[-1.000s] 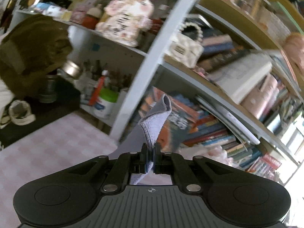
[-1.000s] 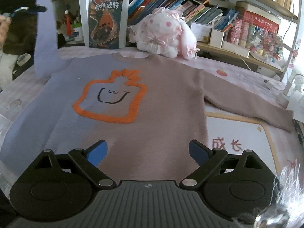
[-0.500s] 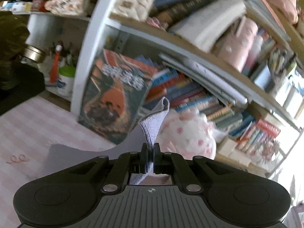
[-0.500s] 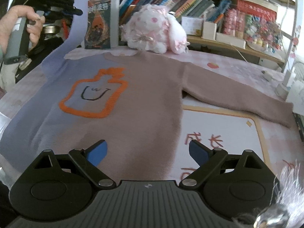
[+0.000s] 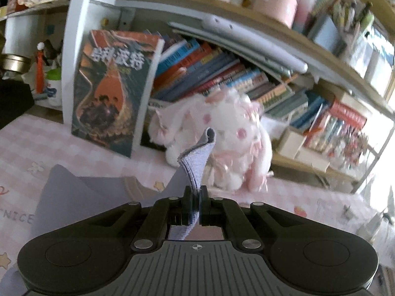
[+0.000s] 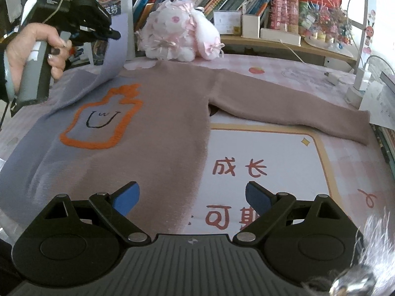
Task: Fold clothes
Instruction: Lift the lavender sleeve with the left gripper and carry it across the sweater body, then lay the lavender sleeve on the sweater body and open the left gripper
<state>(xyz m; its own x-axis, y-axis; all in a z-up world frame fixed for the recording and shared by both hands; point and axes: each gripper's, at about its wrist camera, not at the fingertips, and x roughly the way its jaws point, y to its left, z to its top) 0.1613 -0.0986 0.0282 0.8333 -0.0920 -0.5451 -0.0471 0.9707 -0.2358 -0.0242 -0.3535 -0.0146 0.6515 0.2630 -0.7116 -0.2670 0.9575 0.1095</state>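
A sweater, lilac on its left and brownish on its right, lies flat on the table with an orange bottle outline on the chest. Its right sleeve stretches out toward the right. My left gripper is shut on the cuff of the lilac left sleeve, lifted above the sweater's shoulder. In the right wrist view the left gripper and a hand hold that sleeve up at upper left. My right gripper hangs open over the sweater's hem, with nothing between its blue pads.
A pink-and-white plush toy sits behind the sweater's collar. A bookshelf with a standing book lines the back. A printed mat lies under the sweater's right side. A charger and cable sit at far right.
The left gripper has carried the lifted sleeve rightward and lower, from the table's left edge to over the sweater's shoulder. The right gripper drifted right; its jaws stayed open.
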